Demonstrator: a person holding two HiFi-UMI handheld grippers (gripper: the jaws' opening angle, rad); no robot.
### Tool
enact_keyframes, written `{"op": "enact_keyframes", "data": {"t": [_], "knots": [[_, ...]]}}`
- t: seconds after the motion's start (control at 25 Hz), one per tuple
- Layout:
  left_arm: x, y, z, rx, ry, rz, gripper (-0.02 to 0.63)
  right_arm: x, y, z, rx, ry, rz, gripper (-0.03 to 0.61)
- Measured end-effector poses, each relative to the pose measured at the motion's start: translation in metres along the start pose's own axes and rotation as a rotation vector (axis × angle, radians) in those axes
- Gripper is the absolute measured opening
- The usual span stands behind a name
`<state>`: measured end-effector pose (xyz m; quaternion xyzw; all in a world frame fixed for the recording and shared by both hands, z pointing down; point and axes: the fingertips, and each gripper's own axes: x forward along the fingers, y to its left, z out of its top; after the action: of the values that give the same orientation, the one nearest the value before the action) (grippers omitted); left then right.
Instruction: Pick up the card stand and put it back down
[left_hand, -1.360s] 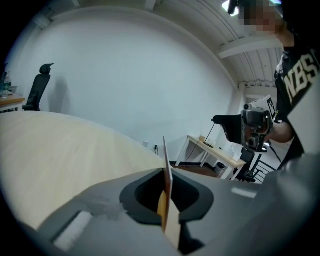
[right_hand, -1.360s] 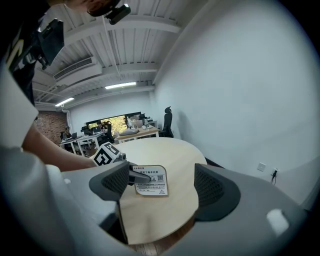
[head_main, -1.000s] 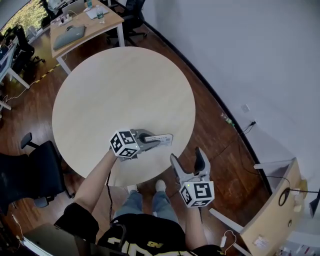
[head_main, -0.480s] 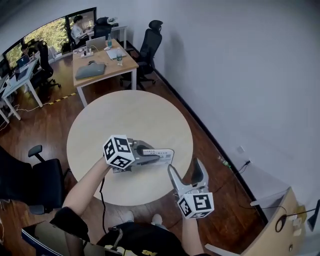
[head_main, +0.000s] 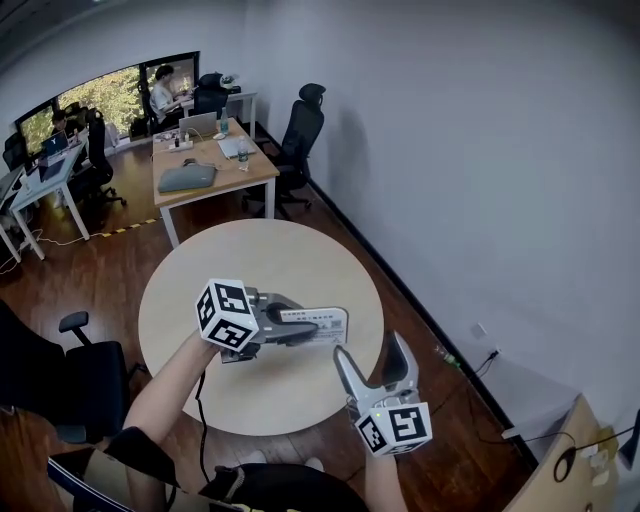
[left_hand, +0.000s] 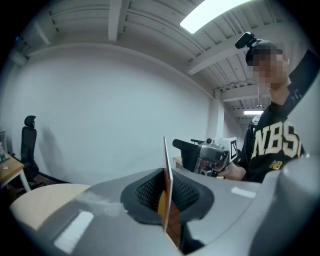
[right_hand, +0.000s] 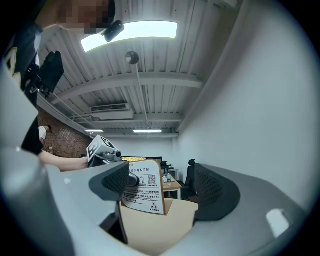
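The left gripper (head_main: 292, 327) is clamping the card stand (head_main: 326, 326) in the air over the round table (head_main: 262, 258), toward its near side. The left gripper view is showing the card only edge-on between closed pads, while the right gripper view is showing its printed face. The right gripper (head_main: 373, 356) is hanging just off the table's near edge, jaws apart, holding nothing.

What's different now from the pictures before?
The left gripper has carried the card stand higher above the round table. The right gripper has gone up too. What stayed the same: the left jaws are clamped on the card stand, and the right jaws are open and empty.
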<state>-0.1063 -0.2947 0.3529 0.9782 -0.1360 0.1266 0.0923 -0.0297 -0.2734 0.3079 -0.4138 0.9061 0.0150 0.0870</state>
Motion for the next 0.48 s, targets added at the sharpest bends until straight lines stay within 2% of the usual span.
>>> {"op": "enact_keyframes", "data": {"t": [0.28,0.48], "knots": [[0.0,-0.016,0.0,0.054,0.032,-0.04,0.02,0.0,0.002,0.005,0.001,-0.009,-0.006,0.411],[0.002,-0.013,-0.001,0.046,0.021,-0.03,0.02,-0.002,-0.001,0.005,0.0,-0.01,-0.022,0.411]]}}
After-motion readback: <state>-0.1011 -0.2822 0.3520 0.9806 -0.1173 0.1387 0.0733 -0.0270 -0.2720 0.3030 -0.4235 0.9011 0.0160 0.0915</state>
